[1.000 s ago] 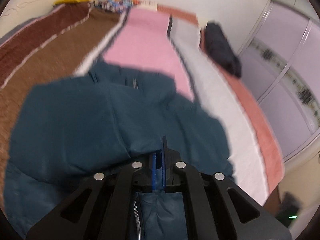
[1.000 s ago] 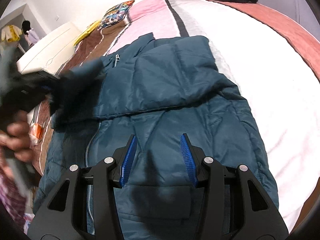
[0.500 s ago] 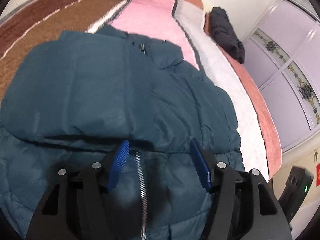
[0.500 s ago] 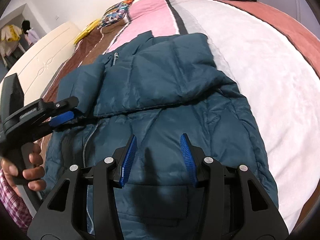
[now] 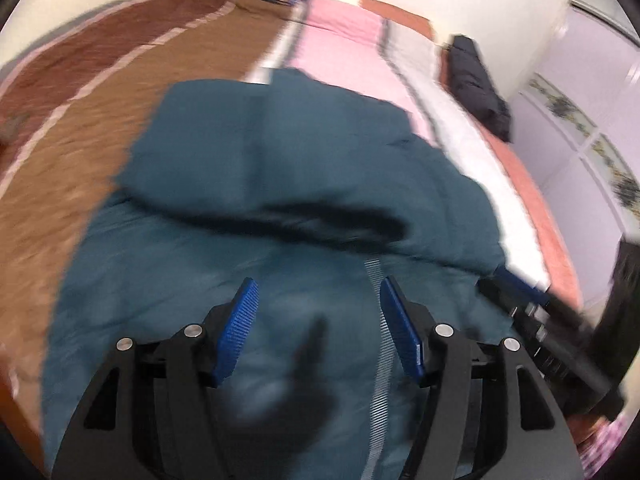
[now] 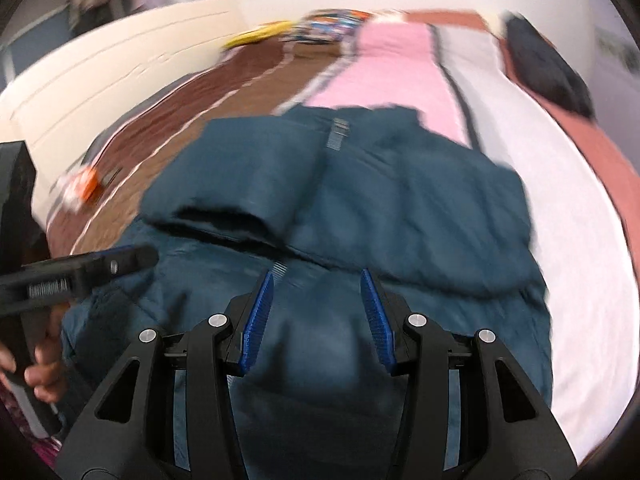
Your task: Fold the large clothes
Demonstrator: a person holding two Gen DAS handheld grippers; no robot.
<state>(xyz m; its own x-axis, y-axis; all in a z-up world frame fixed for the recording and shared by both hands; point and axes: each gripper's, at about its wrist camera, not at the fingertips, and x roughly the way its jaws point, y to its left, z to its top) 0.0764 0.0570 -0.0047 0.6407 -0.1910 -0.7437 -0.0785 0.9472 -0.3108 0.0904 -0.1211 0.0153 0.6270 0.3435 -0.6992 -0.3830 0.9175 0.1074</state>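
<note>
A dark teal puffer jacket lies zipped on the striped bed, both sleeves folded across its chest; it also shows in the right wrist view. My left gripper is open and empty above the jacket's lower front, beside the zipper. My right gripper is open and empty above the jacket's lower half. The left gripper also shows at the left edge of the right wrist view, and the right gripper at the right edge of the left wrist view. Both views are motion-blurred.
The bedspread has brown, pink, white and rust stripes. A black garment lies at the far right of the bed. A colourful pillow and yellow item sit at the head. A cream headboard stands left; wardrobe doors stand right.
The left gripper let go of the left sleeve, which now lies folded over the chest, and opened. Both grippers have swung lower over the jacket's bottom half.
</note>
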